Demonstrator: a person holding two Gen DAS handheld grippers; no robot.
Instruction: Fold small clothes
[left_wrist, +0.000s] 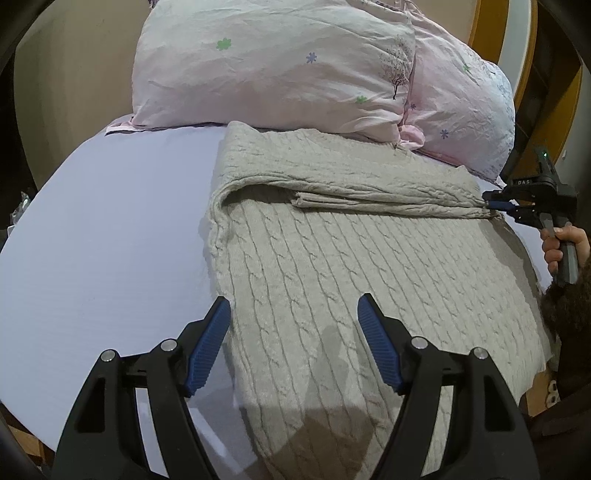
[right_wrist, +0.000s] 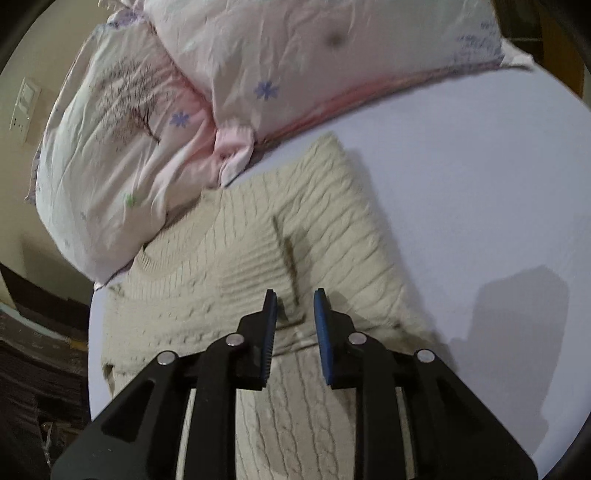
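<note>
Sweater (left_wrist: 369, 266) spread flat on the bed sheet (left_wrist: 110, 229), top edge touching the pillows (left_wrist: 273, 62). One sleeve already folded across the chest, forming a band running left to right.

Left gripper (left_wrist: 293, 343): fingers wide apart, holding nothing, hovering over the near left edge of the sweater body. Long axis of the body running away from these fingers toward the pillows.

Right gripper (right_wrist: 295, 332): fingers partly open in its own view, a clear gap between the pads, nothing visibly clamped; tips at the right end of the folded band.

Likely next step: second fold from the left side. Left gripper nearer to that edge.
</note>
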